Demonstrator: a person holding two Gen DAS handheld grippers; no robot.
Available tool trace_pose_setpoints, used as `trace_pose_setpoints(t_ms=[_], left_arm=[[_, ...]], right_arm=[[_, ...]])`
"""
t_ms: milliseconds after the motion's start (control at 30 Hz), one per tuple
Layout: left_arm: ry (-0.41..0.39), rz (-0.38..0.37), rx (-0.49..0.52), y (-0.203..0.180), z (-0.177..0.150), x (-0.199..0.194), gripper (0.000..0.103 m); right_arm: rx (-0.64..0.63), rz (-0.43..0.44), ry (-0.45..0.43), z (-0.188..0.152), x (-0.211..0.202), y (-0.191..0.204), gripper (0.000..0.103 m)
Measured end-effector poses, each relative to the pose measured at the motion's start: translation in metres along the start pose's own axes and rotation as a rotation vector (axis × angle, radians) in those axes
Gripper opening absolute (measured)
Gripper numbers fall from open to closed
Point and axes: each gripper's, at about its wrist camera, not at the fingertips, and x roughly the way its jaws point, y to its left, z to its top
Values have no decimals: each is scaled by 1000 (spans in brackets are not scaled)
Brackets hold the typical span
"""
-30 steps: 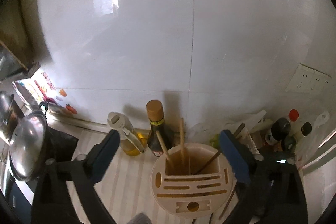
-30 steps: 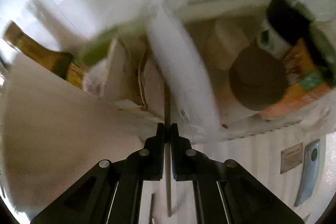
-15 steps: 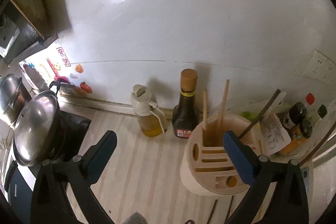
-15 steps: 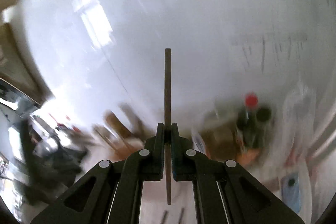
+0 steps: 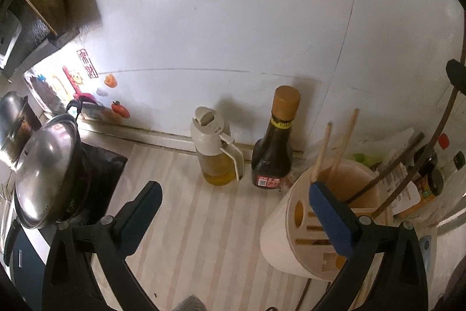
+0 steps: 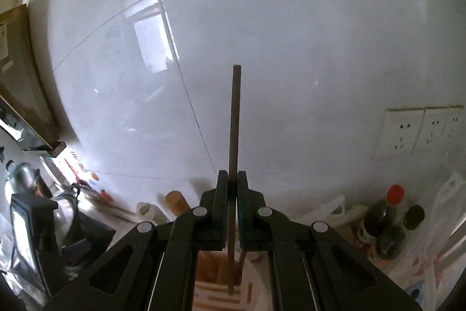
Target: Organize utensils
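- right gripper has its jaws clamped tight on a dark chopstick, which stands straight up past the fingertips against the white tiled wall
- the lower end of that chopstick hangs over the top of the utensil holder, right over the slotted lid; can't tell if the tip actually touches it
- left gripper has its jaws spread wide with nothing between them, hovering over the striped table
- the utensil holder is a cream cylinder sitting on the table, and the left gripper's right-side finger overlaps its near rim in the left wrist view
- two pale wooden chopsticks lean in the holder's open compartment, and a dark one leans out toward the right
- a long dark stick also runs down along the right edge of that view into the holder area
- just behind the holder: a dark sauce bottle with a tan cap, and beside it an oil dispenser with yellow oil in it
- off to the left, a pot with a shiny metal lid on a black stove
- far right by the wall there's a cluster of small condiment bottles and a plastic bag, with wall sockets above them
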Motion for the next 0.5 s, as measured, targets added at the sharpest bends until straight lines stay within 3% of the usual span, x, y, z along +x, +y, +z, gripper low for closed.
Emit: trace_pose_setpoints(t_ms=[100,367,500], left_arm=[[8,-9,-5,3,-2,2,103],[7,-21,-2,6,-3,1,103],[5,-20,8,7,-5,0,103]], right_arm=[[29,5,-17,2,1,1,5],[-36,-35,-53,-5,9,16,5],[-13,-33,-9,-23,18,8,5]])
